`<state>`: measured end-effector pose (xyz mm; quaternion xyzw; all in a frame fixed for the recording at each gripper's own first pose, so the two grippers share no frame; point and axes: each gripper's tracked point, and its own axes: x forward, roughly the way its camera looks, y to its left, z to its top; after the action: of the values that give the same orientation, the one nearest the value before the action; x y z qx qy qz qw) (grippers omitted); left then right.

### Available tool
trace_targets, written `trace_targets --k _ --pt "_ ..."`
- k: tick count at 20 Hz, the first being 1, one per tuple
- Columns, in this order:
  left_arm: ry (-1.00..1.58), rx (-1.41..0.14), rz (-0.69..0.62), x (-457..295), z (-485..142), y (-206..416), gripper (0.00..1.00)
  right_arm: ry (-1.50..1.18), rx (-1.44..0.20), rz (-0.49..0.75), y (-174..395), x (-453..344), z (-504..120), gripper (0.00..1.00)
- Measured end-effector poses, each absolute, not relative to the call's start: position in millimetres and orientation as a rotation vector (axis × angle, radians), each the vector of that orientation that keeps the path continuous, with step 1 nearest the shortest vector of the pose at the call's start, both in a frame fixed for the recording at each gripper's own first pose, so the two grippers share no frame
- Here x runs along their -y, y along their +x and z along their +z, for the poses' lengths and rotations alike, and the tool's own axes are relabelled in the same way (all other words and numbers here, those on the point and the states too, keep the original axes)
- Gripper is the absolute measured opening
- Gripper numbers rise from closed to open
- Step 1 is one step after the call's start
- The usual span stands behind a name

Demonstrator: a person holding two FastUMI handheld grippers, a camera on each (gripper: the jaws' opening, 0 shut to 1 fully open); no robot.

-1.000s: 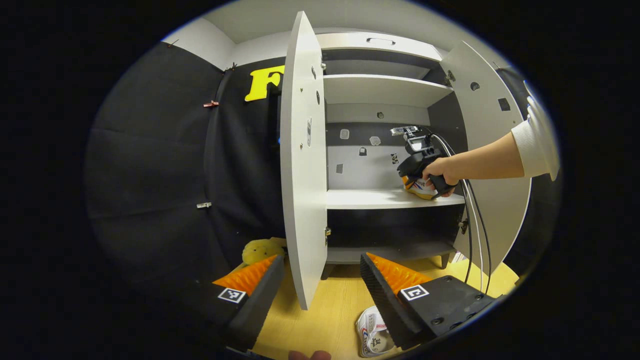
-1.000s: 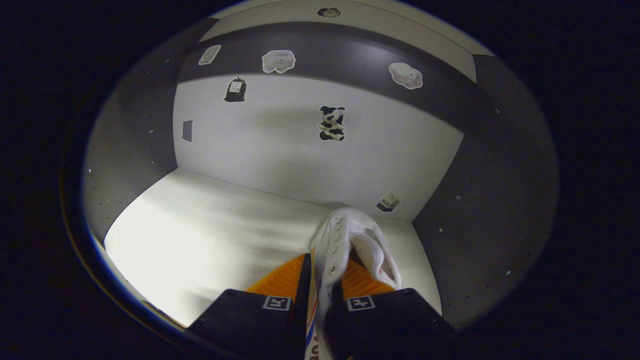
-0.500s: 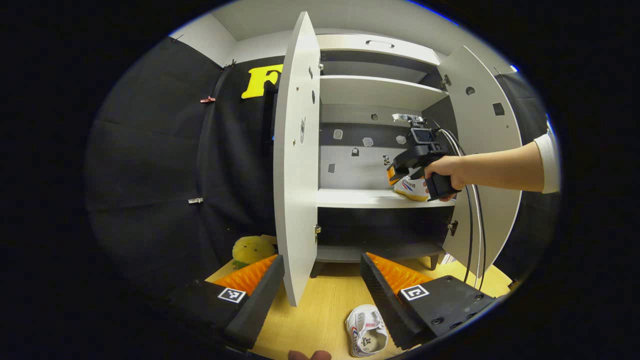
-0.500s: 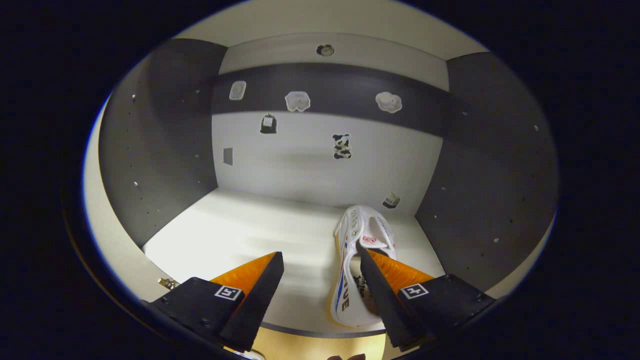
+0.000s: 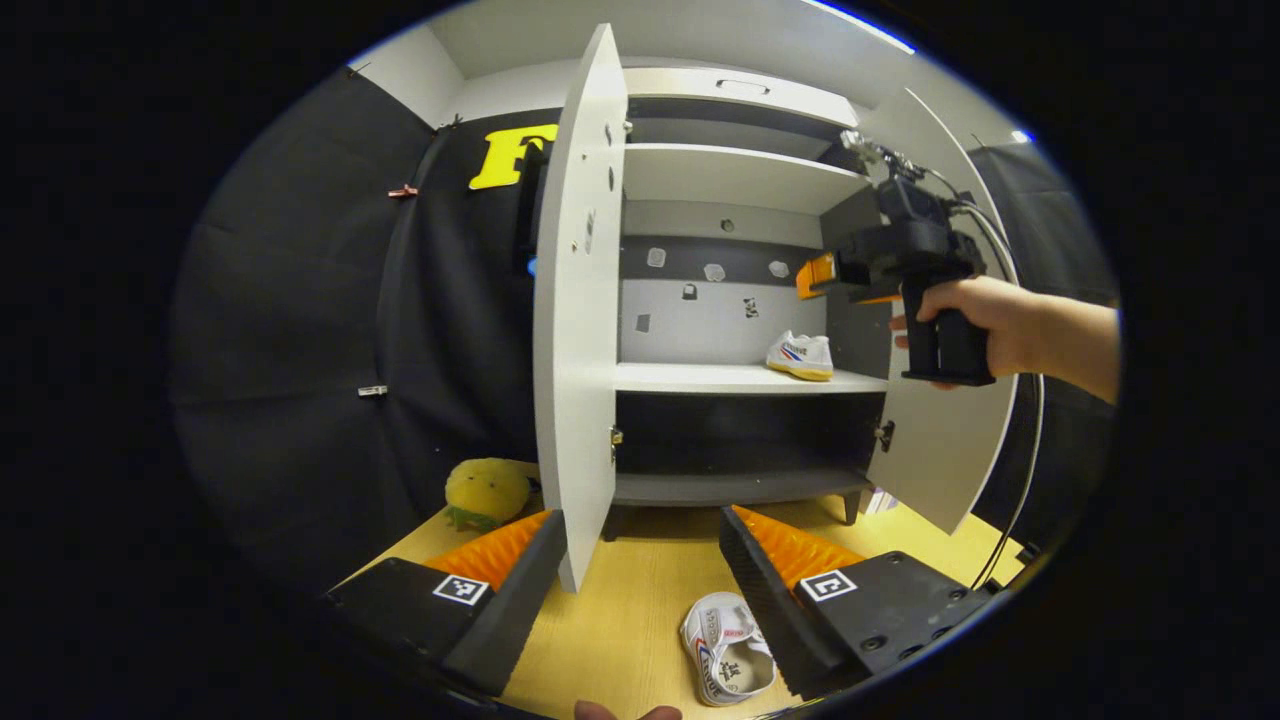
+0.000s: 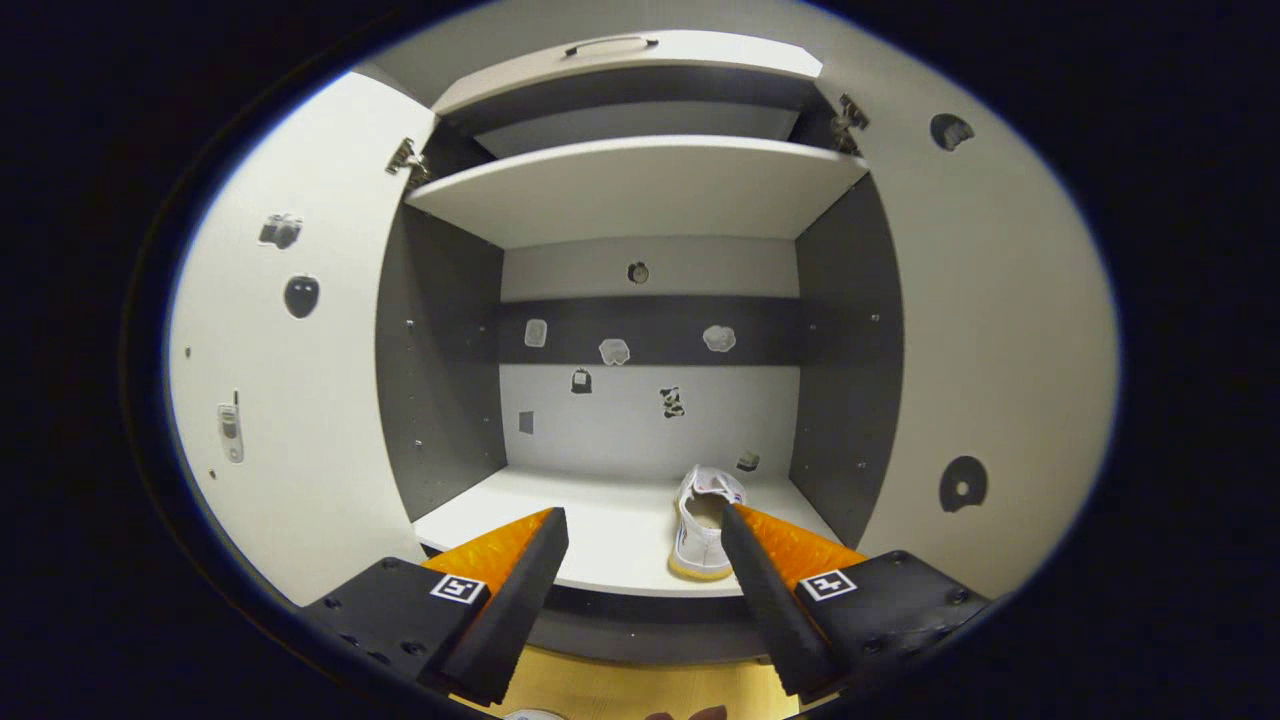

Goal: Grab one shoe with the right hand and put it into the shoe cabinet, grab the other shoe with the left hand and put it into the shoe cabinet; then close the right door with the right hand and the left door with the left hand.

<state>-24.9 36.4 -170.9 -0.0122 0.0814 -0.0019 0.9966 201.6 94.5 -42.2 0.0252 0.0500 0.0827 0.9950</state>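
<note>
We have let go and drawn the right gripper (image 6: 640, 530) back, fingers apart, leaving the first shoe (image 6: 703, 522) on the cabinet shelf (image 6: 600, 540); the second shoe (image 5: 727, 647) lies on the floor at five o'clock between the left gripper (image 5: 640, 540)'s spread fingers.

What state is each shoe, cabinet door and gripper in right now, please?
First shoe: upright on the middle shelf, at its right end, released.
Second shoe: on the floor in front of the cabinet, not gripped.
Left door: wide open.
Right door: wide open.
Left gripper: open, holding nothing, above the floor.
Right gripper: open, holding nothing, outside the cabinet facing the shelf.
</note>
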Motion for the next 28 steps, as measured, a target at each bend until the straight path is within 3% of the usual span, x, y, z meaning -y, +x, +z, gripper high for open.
trace_targets --k 5,11,12,19,28 --pt "0.016 -0.258 -0.089 -6 -235 -42 0.97 0.079 -0.009 0.174 129 -73 -27 0.98" --pt "0.013 -0.427 -0.16 27 -329 -53 0.92 0.0 0.017 0.182 86 -52 -24 0.99" --pt "-0.007 -0.455 -0.159 29 -342 -51 0.84 0.001 0.017 0.181 81 -47 -23 0.98" --pt "0.016 -0.538 -0.129 32 -409 -17 0.63 0.029 0.008 0.146 43 -8 -12 0.98" --pt "0.139 -0.511 -0.118 34 -434 29 0.29 -0.053 0.017 0.091 20 27 1 0.97"
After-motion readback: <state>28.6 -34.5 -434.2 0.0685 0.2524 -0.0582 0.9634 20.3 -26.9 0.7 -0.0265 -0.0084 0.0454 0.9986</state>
